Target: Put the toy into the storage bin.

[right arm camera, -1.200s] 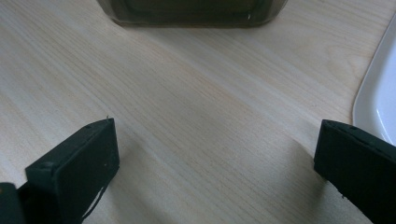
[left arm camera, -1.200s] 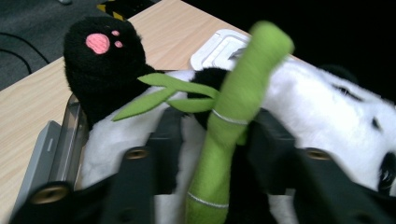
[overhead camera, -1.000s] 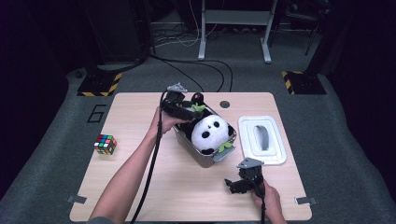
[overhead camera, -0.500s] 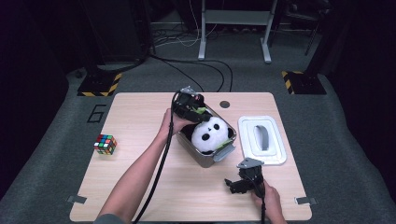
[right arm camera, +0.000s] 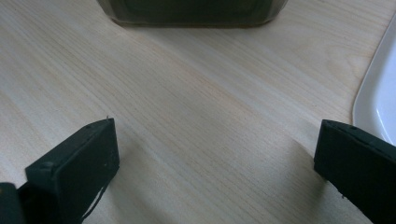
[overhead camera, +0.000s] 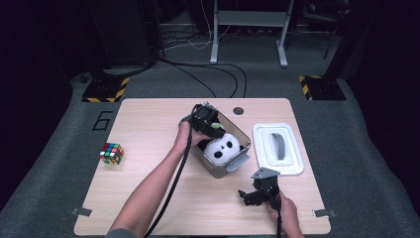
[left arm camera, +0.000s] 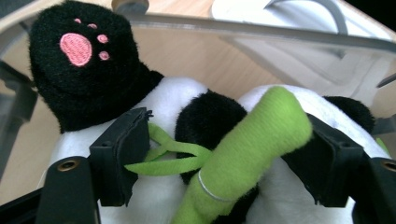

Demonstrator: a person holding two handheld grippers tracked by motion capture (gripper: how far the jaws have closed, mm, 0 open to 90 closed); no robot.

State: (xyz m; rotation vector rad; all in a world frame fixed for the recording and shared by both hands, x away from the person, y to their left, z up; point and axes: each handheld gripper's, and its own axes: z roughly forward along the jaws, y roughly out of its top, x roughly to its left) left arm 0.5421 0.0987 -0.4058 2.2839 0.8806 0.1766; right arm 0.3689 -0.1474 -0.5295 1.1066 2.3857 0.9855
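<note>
the left tool (overhead camera: 214,130) reaches down into the clear plastic bin (overhead camera: 241,157) near the middle of the worktop (overhead camera: 148,198), over the panda plush (overhead camera: 225,148) that lies inside it; in the left gripper view its two black jaws stand either side of the panda's green bamboo stick (left arm camera: 252,154) — the right pad looks to touch the stick, the left pad sits on the green leaf strips with a gap to the stick itself, so the jaws, which have just been closing a little, are partly open around it and not pressed home; a black paw with pink pads (left arm camera: 77,49) rises beside the bin's far wall, with little room between plush and rim; the right tool (overhead camera: 257,191) rests low over bare wood near the front edge, jaws wide apart and holding nothing; the bin's white lid (overhead camera: 277,148) lies just right of the bin; a colour cube (overhead camera: 111,152) sits well apart by the left edge — open wood lies all round it.
</note>
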